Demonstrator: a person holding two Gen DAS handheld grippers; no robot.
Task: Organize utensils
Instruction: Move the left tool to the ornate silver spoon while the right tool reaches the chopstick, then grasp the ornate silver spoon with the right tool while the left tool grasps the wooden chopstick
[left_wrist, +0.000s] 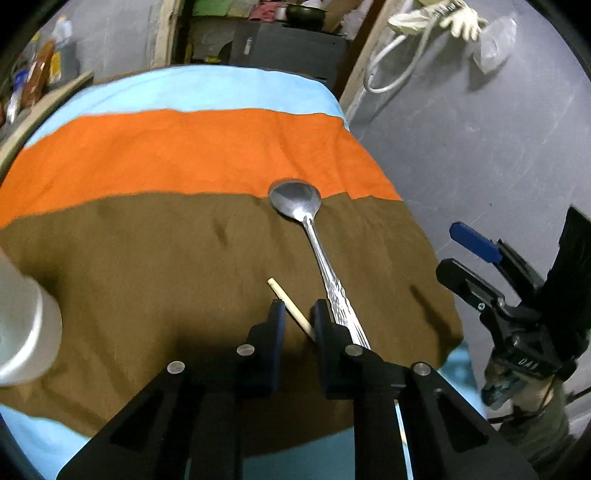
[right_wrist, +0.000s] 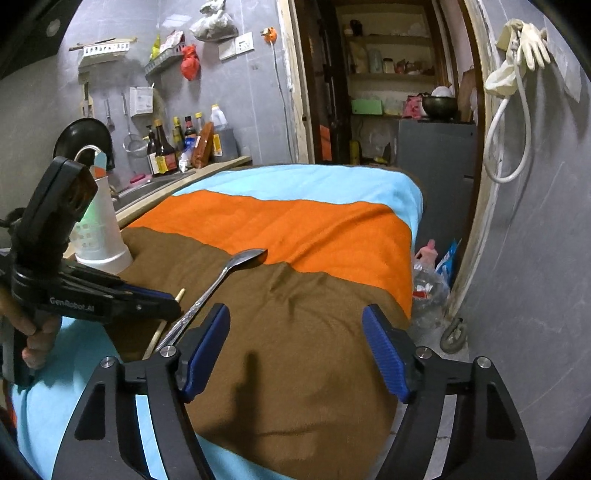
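A metal spoon (left_wrist: 314, 236) lies on the brown cloth, bowl pointing away; it also shows in the right wrist view (right_wrist: 218, 280). A pale wooden chopstick (left_wrist: 290, 304) lies beside it, its near part between the fingers of my left gripper (left_wrist: 298, 314). The jaws are narrowly apart around the stick, and I cannot tell whether they pinch it. The left gripper shows from the side in the right wrist view (right_wrist: 162, 299). My right gripper (right_wrist: 295, 332) is wide open and empty above the brown cloth. A white perforated utensil holder (right_wrist: 99, 229) stands at the table's left.
The table is covered by brown, orange (left_wrist: 184, 151) and light blue cloths. Bottles (right_wrist: 173, 147) and a sink counter stand behind the holder. A grey wall and a doorway lie to the right, with a plastic bottle (right_wrist: 428, 291) on the floor.
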